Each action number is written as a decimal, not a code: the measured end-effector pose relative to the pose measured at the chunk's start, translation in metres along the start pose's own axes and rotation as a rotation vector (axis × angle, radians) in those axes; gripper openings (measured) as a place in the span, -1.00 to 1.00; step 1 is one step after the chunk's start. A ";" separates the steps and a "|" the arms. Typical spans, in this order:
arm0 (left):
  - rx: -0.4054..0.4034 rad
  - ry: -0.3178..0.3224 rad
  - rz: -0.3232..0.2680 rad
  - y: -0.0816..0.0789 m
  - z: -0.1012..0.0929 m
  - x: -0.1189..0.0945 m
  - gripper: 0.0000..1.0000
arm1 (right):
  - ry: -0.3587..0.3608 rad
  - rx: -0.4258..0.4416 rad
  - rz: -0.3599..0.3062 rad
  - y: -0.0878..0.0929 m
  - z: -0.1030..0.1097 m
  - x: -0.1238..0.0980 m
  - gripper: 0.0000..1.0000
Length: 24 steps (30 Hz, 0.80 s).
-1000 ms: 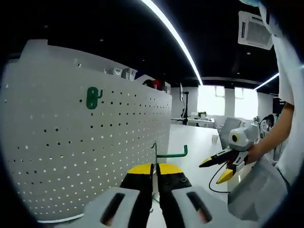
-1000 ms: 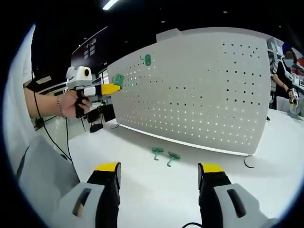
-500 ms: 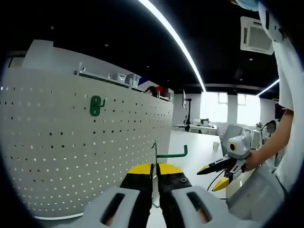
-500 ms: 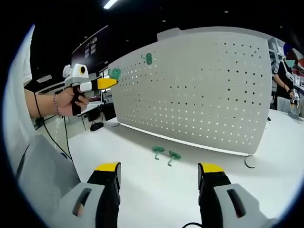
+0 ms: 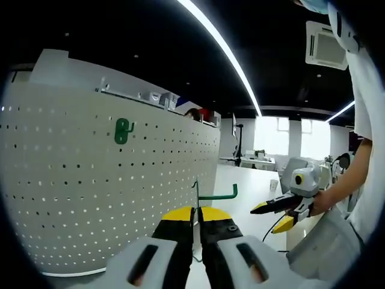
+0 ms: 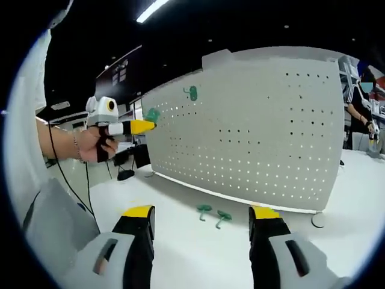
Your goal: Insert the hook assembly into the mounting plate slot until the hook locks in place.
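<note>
Hook handling is my concern right now. My left gripper (image 5: 197, 218) is clenched on the green hook (image 5: 212, 194), its jaws pressed together at the lower centre of the left gripper view, with the wire arm sticking out to the right and ending in a small upturned tip. From the right gripper view, that same gripper (image 6: 143, 125) sits at the left of the frame, the green piece (image 6: 152, 114) at its tip close to the white pegboard (image 6: 252, 126), though I cannot tell whether they touch.

I judge the hook to be light, stiff and probably plastic-coated wire: easy to carry, but prone to pivoting between the jaws if I push off-axis. Holding it near its backing end, as I seem to be, looks like the right place, since that leaves the pegs free to enter the holes.

One green hook base (image 5: 122, 130) is already mounted at the upper left of the board. Two spare hooks (image 6: 213, 213) lie on the white counter (image 6: 180, 241) near the board's foot, at lower centre of the right gripper view.

My right gripper (image 6: 200, 226) is released, jaws well apart and holding nothing; it appears in the left gripper view at middle right (image 5: 274, 214).
</note>
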<state>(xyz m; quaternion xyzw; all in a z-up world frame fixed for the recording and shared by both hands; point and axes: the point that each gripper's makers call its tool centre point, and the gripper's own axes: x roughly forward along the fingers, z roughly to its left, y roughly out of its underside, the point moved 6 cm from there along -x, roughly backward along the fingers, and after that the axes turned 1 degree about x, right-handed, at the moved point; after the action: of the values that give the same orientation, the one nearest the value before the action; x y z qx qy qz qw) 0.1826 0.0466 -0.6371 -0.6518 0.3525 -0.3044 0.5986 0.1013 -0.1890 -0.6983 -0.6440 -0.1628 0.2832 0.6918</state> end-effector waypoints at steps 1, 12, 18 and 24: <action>-0.001 0.000 -0.001 0.000 0.000 0.000 -0.96 | -0.011 0.000 -0.035 -0.005 0.002 0.000 0.21; 0.005 -0.015 0.005 0.002 0.001 -0.001 -0.96 | -0.059 0.032 -0.127 -0.025 0.011 -0.001 0.22; 0.012 -0.016 0.012 0.004 -0.001 0.000 -0.96 | -0.065 0.038 -0.122 -0.026 0.011 0.002 0.18; 0.017 -0.028 0.015 0.007 -0.005 0.000 -0.96 | -0.088 0.082 -0.135 -0.031 0.016 0.010 0.10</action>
<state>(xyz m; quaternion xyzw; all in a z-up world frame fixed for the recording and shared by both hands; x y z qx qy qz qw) 0.1777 0.0437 -0.6432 -0.6481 0.3465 -0.2937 0.6112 0.1055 -0.1708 -0.6674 -0.5897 -0.2244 0.2702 0.7272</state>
